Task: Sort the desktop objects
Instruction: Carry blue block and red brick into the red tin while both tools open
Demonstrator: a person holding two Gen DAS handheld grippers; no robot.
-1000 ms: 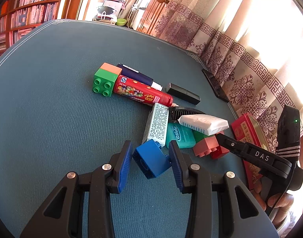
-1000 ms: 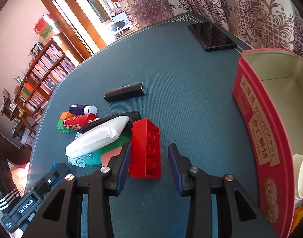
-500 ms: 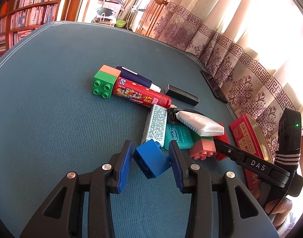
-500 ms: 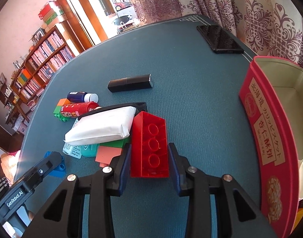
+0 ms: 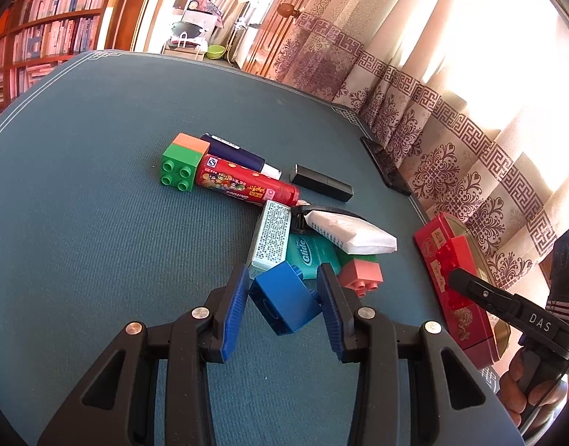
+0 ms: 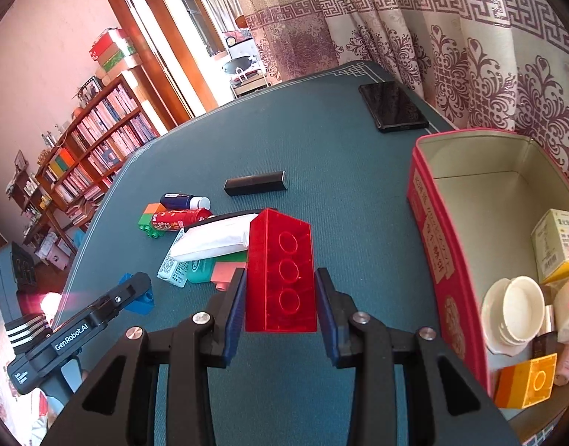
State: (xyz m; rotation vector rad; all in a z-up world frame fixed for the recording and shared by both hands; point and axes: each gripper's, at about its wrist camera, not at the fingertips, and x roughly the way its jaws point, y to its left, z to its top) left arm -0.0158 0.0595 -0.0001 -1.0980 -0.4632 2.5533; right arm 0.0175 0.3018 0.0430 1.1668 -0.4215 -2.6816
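Observation:
A blue brick [image 5: 284,304] sits tilted between the blue pads of my left gripper [image 5: 283,286], which is shut on it just in front of the pile. My right gripper [image 6: 279,290] is shut on a long red brick [image 6: 280,267] and holds it off the table, underside facing the camera. In the left wrist view that red brick [image 5: 453,260] hangs against the side of the red tin [image 5: 455,312]. The open red tin [image 6: 433,245] stands to the right of the right gripper.
The pile holds a white tissue pack [image 5: 353,232], teal floss box [image 5: 310,252], pink brick [image 5: 360,275], patterned box [image 5: 271,238], red tube [image 5: 247,186] and green-orange brick [image 5: 180,171]. A black stick [image 6: 254,184] and phone [image 6: 392,107] lie farther off. White dishes [image 6: 511,312], boxes and an orange brick [image 6: 526,383] are in the tin.
The right gripper closed on the red brick, lifted it off the table and carried it from the pile toward the tin. The left gripper kept its hold on the blue brick.

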